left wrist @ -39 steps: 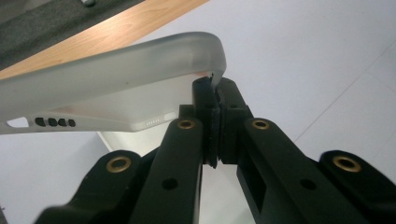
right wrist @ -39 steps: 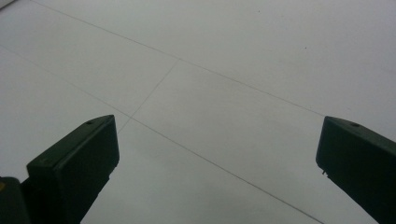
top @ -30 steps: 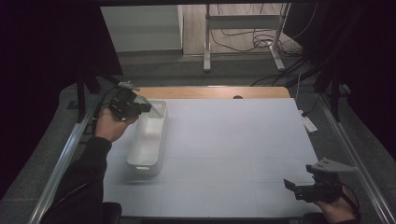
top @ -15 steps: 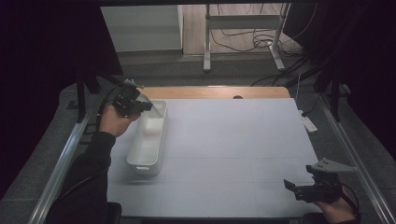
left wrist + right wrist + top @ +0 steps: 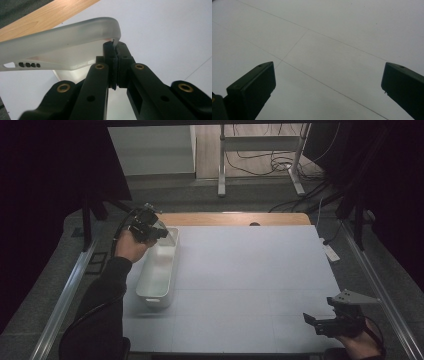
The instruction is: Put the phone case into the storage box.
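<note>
A translucent phone case (image 5: 62, 37) is pinched by the left gripper (image 5: 113, 47) at one rounded corner, the jaws closed tight on the thin wall. In the high view this gripper (image 5: 159, 231) is seen at upper left of the frame, above the far end of a white tray (image 5: 159, 270) that lies lengthwise on the white table (image 5: 250, 280); the case itself can hardly be made out there against the tray.

The case is judged light and soft: a thin, flexible shell that would bend under its own span when held by one corner, and whose smooth frosted surface could slip between the pads. A hold on the stiffer rim near a corner, as taken now, is judged sounder than one on a long side wall.

The right gripper (image 5: 334, 324) is held at lower right of the high view, its jaws spread wide with nothing between them, bare table beneath.

The case's left end is cut off by the frame edge in the left gripper view. The inside of the tray is washed out, so whether anything lies in it cannot be told.
</note>
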A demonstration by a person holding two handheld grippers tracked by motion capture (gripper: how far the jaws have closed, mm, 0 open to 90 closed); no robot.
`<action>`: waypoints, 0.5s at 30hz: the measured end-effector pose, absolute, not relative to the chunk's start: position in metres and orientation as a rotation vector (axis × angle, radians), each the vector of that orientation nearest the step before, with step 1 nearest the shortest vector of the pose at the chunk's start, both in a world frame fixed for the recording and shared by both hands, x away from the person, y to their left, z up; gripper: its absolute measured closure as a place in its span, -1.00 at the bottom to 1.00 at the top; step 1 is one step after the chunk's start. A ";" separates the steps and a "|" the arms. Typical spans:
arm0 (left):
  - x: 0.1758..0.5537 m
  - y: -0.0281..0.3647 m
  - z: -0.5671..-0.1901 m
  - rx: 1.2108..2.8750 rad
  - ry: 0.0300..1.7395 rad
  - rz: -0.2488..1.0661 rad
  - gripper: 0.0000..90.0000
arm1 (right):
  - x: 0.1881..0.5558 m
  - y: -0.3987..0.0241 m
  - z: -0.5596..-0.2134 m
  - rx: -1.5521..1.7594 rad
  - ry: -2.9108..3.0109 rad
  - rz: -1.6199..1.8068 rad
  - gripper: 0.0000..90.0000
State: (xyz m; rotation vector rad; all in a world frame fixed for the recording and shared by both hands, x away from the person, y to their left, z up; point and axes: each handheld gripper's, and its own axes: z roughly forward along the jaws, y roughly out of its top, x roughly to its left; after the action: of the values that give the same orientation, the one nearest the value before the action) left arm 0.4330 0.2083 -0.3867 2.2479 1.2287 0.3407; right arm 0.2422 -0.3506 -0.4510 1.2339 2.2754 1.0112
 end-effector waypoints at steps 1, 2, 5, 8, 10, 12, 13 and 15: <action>0.434 0.208 -0.388 2.252 1.231 0.342 0.96 | 0.242 -0.351 -0.451 1.232 2.277 1.009 -1.00; 0.435 0.207 -0.389 2.254 1.236 0.344 0.96 | 0.242 -0.351 -0.451 1.232 2.278 1.008 -1.00; 0.439 0.207 -0.392 2.259 1.248 0.344 0.96 | 0.242 -0.350 -0.451 1.232 2.282 1.005 -1.00; 0.441 0.206 -0.396 2.266 1.255 0.339 0.96 | 0.243 -0.350 -0.451 1.233 2.284 1.003 -1.00; 0.444 0.205 -0.400 2.271 1.263 0.333 0.96 | 0.243 -0.349 -0.451 1.233 2.284 1.001 -1.00; 0.446 0.205 -0.403 2.272 1.269 0.328 0.96 | 0.243 -0.349 -0.452 1.230 2.287 0.997 -1.00; 0.447 0.205 -0.405 2.274 1.274 0.326 0.96 | 0.243 -0.349 -0.452 1.229 2.289 0.996 -1.00; 0.449 0.204 -0.408 2.273 1.284 0.319 0.96 | 0.243 -0.349 -0.452 1.228 2.290 0.995 -1.00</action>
State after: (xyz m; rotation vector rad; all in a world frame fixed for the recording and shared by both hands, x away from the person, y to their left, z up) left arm 0.4485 0.2038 -0.4080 2.2729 1.2835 0.3193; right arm 0.2429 -0.3491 -0.4516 1.2284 2.2904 0.9948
